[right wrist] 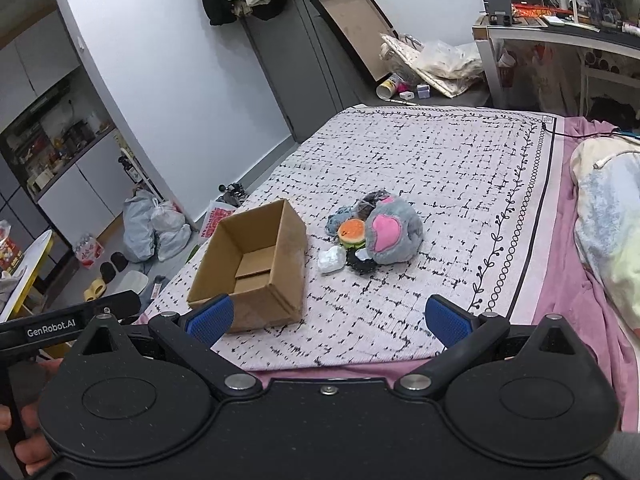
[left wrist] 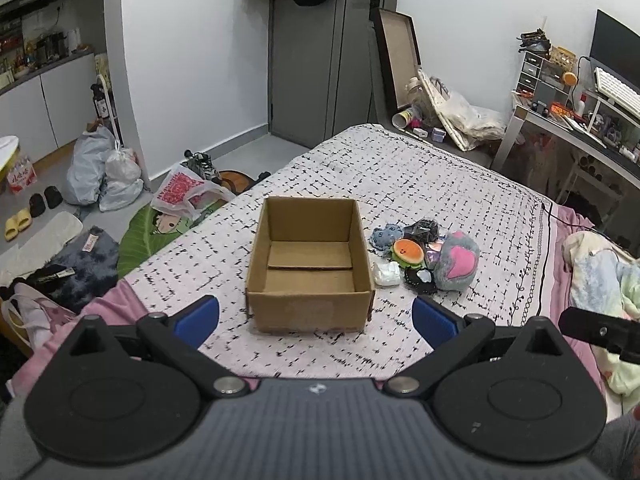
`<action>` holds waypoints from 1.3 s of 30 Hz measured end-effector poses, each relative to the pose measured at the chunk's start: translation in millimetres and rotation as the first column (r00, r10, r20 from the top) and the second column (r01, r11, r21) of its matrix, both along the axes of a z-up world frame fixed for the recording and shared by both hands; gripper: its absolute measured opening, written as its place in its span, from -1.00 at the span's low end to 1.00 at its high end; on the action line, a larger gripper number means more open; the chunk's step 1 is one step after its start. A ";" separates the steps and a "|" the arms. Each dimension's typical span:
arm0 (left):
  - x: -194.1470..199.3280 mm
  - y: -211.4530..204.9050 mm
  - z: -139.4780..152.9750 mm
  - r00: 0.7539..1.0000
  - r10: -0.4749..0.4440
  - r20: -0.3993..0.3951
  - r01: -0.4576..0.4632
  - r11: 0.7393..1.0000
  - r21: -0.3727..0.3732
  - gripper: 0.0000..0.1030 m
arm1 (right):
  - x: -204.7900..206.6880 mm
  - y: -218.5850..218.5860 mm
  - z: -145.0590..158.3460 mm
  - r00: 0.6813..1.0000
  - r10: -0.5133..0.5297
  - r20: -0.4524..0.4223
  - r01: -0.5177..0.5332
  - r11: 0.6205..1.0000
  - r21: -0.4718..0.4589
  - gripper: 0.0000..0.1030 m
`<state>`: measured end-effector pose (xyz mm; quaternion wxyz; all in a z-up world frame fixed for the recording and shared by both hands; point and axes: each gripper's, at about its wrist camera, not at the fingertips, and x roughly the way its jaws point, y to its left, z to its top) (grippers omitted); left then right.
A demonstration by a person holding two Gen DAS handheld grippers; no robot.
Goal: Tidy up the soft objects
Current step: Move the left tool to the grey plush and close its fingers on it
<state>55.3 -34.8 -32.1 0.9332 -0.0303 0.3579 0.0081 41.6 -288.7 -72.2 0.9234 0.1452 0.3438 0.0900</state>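
An open, empty cardboard box (left wrist: 308,268) stands on the bed; it also shows in the right wrist view (right wrist: 256,264). To its right lies a pile of soft toys: a grey plush paw with a pink heart (left wrist: 456,260) (right wrist: 394,236), an orange burger plush (left wrist: 407,252) (right wrist: 351,232), a blue plush (left wrist: 386,236), a small white soft item (left wrist: 387,274) (right wrist: 332,259) and dark pieces. My left gripper (left wrist: 316,316) is open and empty, just short of the box. My right gripper (right wrist: 328,320) is open and empty, short of the pile.
The bed has a white patterned cover (left wrist: 440,184) over a pink sheet (right wrist: 568,280). A crumpled blanket (left wrist: 600,280) lies at the right. Bags, shoes and clutter lie on the floor at the left (left wrist: 100,176). A desk (left wrist: 580,120) stands at the far right.
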 end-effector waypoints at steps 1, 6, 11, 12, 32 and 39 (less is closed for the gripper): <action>3.8 -2.2 -1.2 1.000 -0.001 -0.002 0.001 1.000 -0.002 0.97 | 2.8 -2.1 -1.2 1.000 0.001 0.001 -0.001 1.000 0.005 1.00; 24.2 -17.1 -7.9 1.000 -0.019 -0.011 0.019 1.000 0.008 0.94 | 23.2 -16.6 -7.0 1.000 -0.002 -0.006 0.002 0.999 0.042 0.97; 45.8 -32.4 -13.8 0.999 -0.032 -0.016 0.032 0.999 0.009 0.93 | 43.9 -30.8 -15.7 0.999 -0.012 -0.030 0.014 0.997 0.072 0.77; 50.1 -36.1 -15.1 0.999 -0.036 -0.018 0.036 0.999 0.010 0.93 | 47.3 -33.4 -17.4 0.999 -0.014 -0.032 0.016 0.997 0.073 0.72; 117.3 -97.6 -27.0 0.989 -0.127 -0.069 0.127 0.992 -0.017 0.55 | 124.2 -100.7 -46.2 0.988 -0.091 -0.127 0.124 0.952 0.281 -0.09; 139.3 -122.3 -31.0 0.982 -0.165 -0.089 0.165 0.986 -0.002 0.39 | 158.1 -113.6 -69.2 0.978 -0.115 -0.175 0.175 0.909 0.380 -0.26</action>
